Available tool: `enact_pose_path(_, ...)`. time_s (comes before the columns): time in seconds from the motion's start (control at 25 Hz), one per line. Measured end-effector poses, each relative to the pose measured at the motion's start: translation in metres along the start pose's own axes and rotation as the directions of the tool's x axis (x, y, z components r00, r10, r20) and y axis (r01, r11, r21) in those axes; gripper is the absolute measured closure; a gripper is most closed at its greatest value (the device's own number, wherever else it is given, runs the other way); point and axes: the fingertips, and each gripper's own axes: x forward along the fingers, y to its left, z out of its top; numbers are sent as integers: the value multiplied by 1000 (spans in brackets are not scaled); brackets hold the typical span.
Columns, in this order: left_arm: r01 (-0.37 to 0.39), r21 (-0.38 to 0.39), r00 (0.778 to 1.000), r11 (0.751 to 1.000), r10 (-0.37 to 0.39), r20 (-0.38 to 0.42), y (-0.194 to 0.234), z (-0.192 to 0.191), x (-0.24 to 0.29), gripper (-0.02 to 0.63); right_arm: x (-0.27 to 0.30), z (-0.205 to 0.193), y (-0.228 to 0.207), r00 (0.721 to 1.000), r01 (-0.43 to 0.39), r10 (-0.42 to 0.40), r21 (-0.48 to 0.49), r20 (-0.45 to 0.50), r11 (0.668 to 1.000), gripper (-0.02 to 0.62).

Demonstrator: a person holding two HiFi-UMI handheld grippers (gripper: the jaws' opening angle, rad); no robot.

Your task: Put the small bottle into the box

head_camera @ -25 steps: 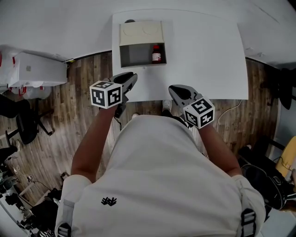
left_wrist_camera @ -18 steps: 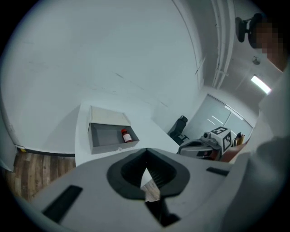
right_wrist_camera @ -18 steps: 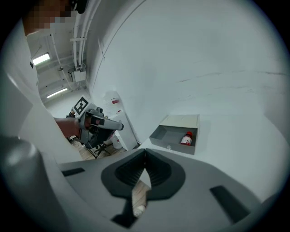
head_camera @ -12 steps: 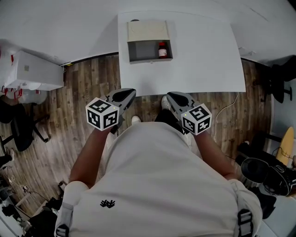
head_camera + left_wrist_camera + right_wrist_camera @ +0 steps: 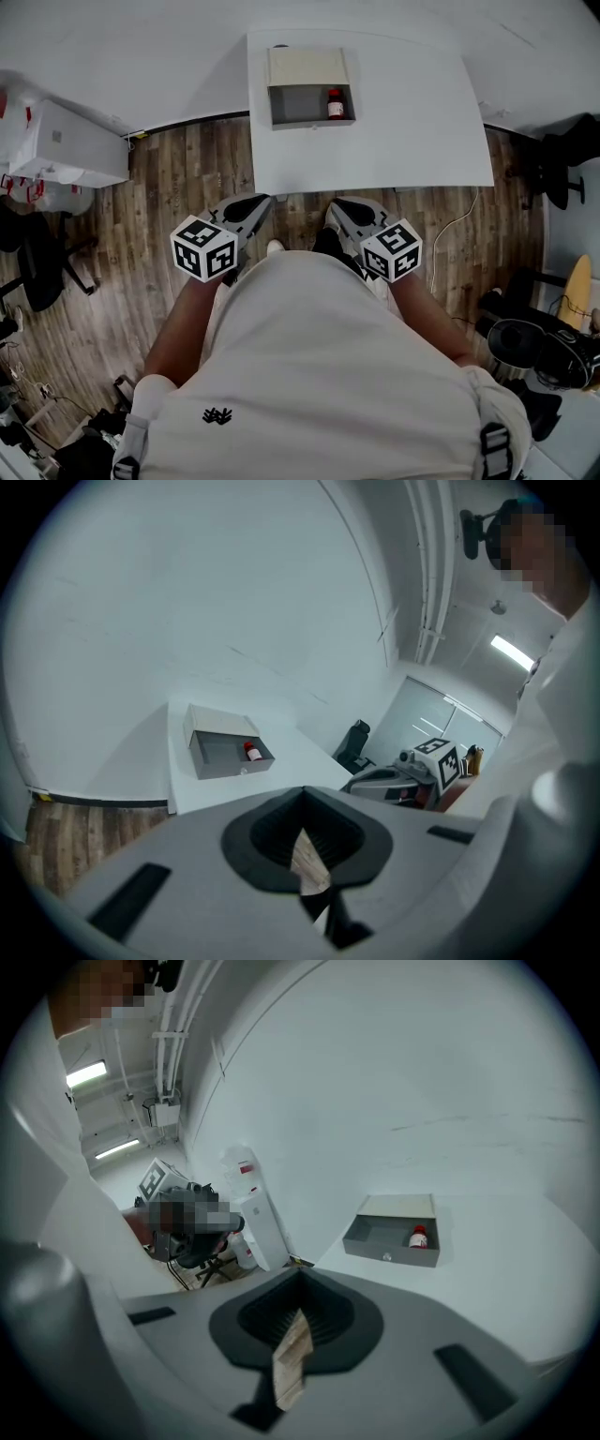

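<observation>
- My left gripper (image 5: 253, 204) and right gripper (image 5: 341, 208) are both clenched and empty, held close to my body above the wooden floor (image 5: 178, 178).
- Just ahead is the near edge of the white table (image 5: 403, 131), with bare top beyond it.
- Farthest ahead, by the wall, the small bottle (image 5: 336, 104) stands upright inside the open box (image 5: 281, 105), at its right end.

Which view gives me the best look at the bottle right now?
The right gripper view: the bottle shows side-on, upright in the box's right end. The head view shows it small from above; the left gripper view, a tiny red speck.
</observation>
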Motion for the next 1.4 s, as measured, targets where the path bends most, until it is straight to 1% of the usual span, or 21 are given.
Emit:
enact_pose_path(0.44, 31, 43, 999, 999, -30, -11, -7, -1, 0, 600, 1, 5, 10, 1000, 4, -4, -10, 14, 1000, 589)
enact_pose_path(0.76, 20, 35, 1000, 999, -20, -18, -2, -7, -7, 600, 4, 7, 16, 1000, -1, 2, -30, 12, 1000, 589)
enact_pose_path(1.0, 21, 28, 999, 999, -20, -31, 0, -13, -8, 600, 5, 7, 18, 1000, -13, 12, 16, 25, 1000, 589)
enact_pose_path(1.4, 15, 37, 999, 999, -14, -34, -1, -24, -17, 600, 3, -2, 28, 1000, -8, 8, 3, 27, 1000, 589)
